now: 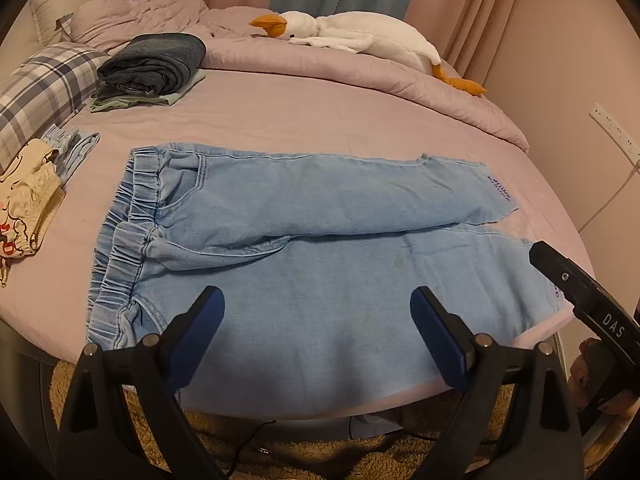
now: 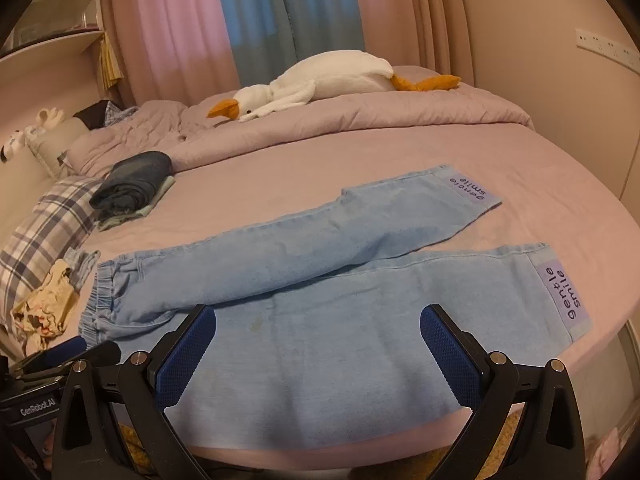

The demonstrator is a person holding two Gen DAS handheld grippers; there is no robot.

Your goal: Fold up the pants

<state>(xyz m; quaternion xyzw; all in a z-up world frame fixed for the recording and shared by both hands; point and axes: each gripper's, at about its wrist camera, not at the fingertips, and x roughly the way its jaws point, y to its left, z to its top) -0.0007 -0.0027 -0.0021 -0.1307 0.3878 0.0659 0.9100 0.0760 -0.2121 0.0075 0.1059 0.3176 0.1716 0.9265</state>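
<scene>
Light blue jeans (image 1: pixel 320 232) lie flat on the pink bed, elastic waistband (image 1: pixel 124 240) to the left, both legs stretched to the right. They also show in the right wrist view (image 2: pixel 320 280), with purple "gentle smile" patches (image 2: pixel 564 296) at the cuffs. My left gripper (image 1: pixel 316 312) is open and empty, hovering over the near leg at the bed's front edge. My right gripper (image 2: pixel 316 332) is open and empty over the same near leg, closer to the cuffs. The right gripper's body shows at the right of the left wrist view (image 1: pixel 580 292).
A stack of folded dark clothes (image 1: pixel 152 68) sits at the back left. A cream printed garment (image 1: pixel 24 208) and a plaid pillow (image 1: pixel 44 88) lie at the left. A white goose plush (image 1: pixel 360 36) lies on the bunched duvet (image 1: pixel 400 80) at the back. A shaggy rug (image 1: pixel 320 440) lies below the bed edge.
</scene>
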